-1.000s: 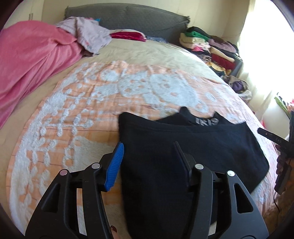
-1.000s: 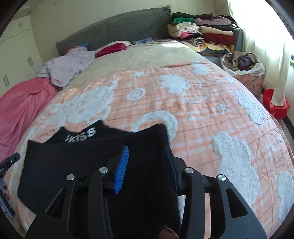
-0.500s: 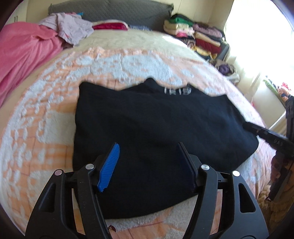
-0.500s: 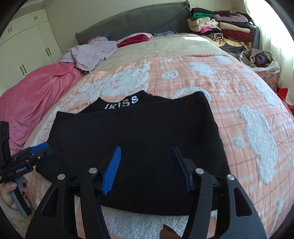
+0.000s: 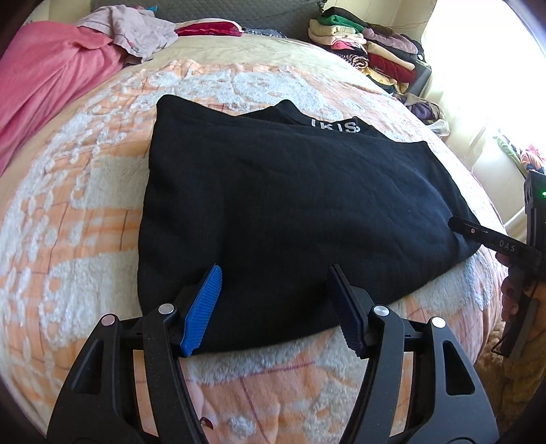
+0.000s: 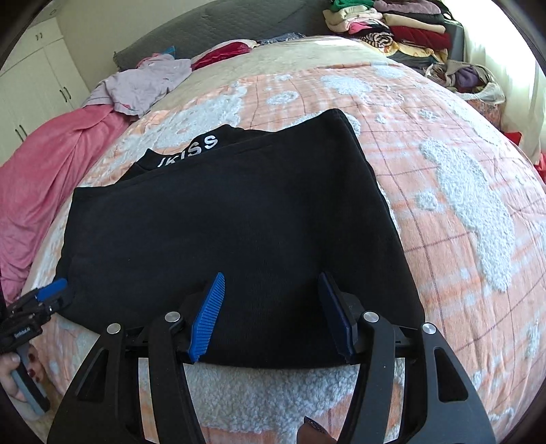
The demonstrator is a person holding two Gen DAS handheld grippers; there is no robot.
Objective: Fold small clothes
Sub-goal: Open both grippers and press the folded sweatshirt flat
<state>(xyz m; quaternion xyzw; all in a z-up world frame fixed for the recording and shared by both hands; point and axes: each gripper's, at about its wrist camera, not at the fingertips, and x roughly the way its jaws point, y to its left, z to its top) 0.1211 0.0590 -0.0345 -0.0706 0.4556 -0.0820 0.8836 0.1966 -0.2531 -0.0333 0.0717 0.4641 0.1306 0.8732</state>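
A black garment (image 5: 290, 205) with a white-lettered band (image 6: 191, 150) lies folded flat on the orange and white bedspread (image 5: 85, 211). My left gripper (image 5: 274, 269) hovers open over the garment's near edge, with nothing between its blue pads. My right gripper (image 6: 271, 276) is open too, over the near edge further right, and its pads grip nothing. In the left wrist view, a finger of the right gripper (image 5: 477, 232) reaches the garment's right corner. The right wrist view shows the left gripper's blue pad (image 6: 53, 288) at the garment's left corner.
A pink blanket (image 5: 44, 85) and a lilac garment (image 5: 136, 30) lie at the far left of the bed. Folded clothes are stacked (image 6: 392, 24) at the far right, with a bag of clothes (image 6: 474, 82) beside them. White wardrobe doors (image 6: 30, 82) stand on the left.
Both grippers were shut on the lifted black fabric. They have opened and drawn back to the near edge, and the garment now lies flat, folded over.
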